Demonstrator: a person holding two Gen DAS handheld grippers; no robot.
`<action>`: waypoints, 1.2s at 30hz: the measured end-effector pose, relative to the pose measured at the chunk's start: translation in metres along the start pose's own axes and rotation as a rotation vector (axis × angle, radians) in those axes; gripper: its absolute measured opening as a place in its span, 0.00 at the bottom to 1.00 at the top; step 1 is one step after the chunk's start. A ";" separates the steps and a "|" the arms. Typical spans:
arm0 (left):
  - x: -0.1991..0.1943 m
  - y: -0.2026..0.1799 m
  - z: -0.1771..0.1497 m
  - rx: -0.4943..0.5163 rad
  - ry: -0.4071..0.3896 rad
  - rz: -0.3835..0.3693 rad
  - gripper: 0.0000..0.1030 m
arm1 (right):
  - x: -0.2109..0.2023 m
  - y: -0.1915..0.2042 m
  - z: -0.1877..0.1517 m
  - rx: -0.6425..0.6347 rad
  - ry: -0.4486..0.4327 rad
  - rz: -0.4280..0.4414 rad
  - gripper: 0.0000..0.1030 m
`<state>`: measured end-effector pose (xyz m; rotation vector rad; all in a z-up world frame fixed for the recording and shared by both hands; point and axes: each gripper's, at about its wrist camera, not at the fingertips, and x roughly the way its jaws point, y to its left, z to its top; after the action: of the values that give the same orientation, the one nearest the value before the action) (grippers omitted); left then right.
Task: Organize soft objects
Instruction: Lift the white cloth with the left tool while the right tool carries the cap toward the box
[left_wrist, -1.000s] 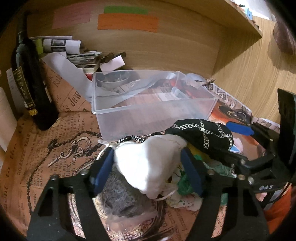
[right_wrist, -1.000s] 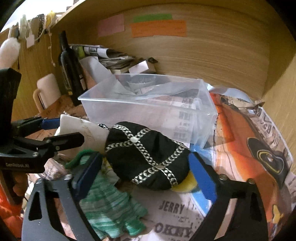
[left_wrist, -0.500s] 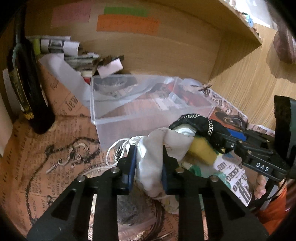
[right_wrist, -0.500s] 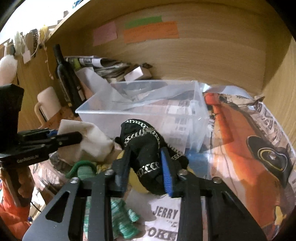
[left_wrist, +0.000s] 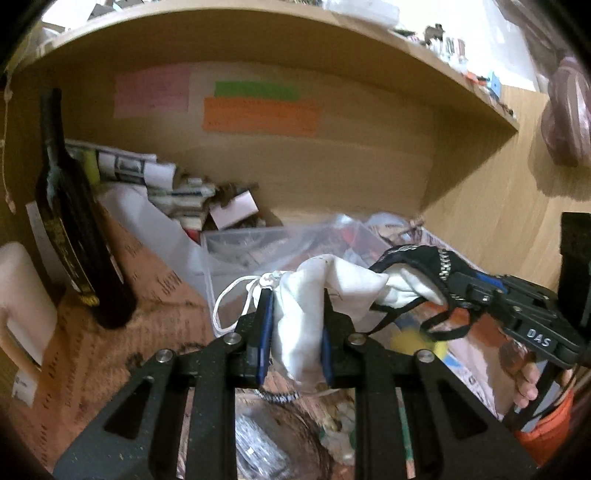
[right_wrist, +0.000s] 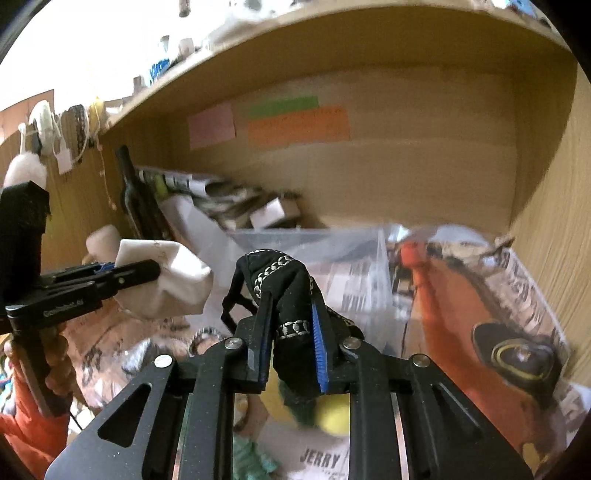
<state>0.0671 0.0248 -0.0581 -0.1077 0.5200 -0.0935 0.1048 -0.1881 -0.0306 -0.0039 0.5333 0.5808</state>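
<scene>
left view: wine bottle (left_wrist: 74, 229) | right view: yellow ball (right_wrist: 334, 415)

White drawstring pouch (left_wrist: 299, 317) bunched, held aloft, black chain-trimmed cloth piece (right_wrist: 291, 295) pinched, lifted beside it

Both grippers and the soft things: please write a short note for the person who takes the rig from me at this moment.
Left gripper: shut on the white drawstring pouch, held up off the table.
Right gripper: shut on the black chain-trimmed pouch, also lifted.
The clear plastic bin stands just behind both pouches; whether anything soft is already in it cannot be told.
Done: both pouches are gripped and raised.
Left: probably carry each over the bin and release. A green knitted item and a yellow soft thing lie on the newspaper below, not yet sorted.
</scene>
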 end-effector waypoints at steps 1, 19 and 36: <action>0.000 0.002 0.004 -0.001 -0.011 0.008 0.21 | -0.001 0.000 0.002 -0.002 -0.012 -0.002 0.17; 0.049 0.026 0.056 -0.014 0.005 0.045 0.21 | 0.036 -0.004 0.047 -0.057 -0.056 -0.065 0.17; 0.139 0.027 0.043 0.027 0.241 0.061 0.21 | 0.118 -0.018 0.031 -0.101 0.178 -0.143 0.17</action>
<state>0.2105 0.0383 -0.0929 -0.0543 0.7617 -0.0540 0.2127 -0.1372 -0.0631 -0.1893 0.6702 0.4692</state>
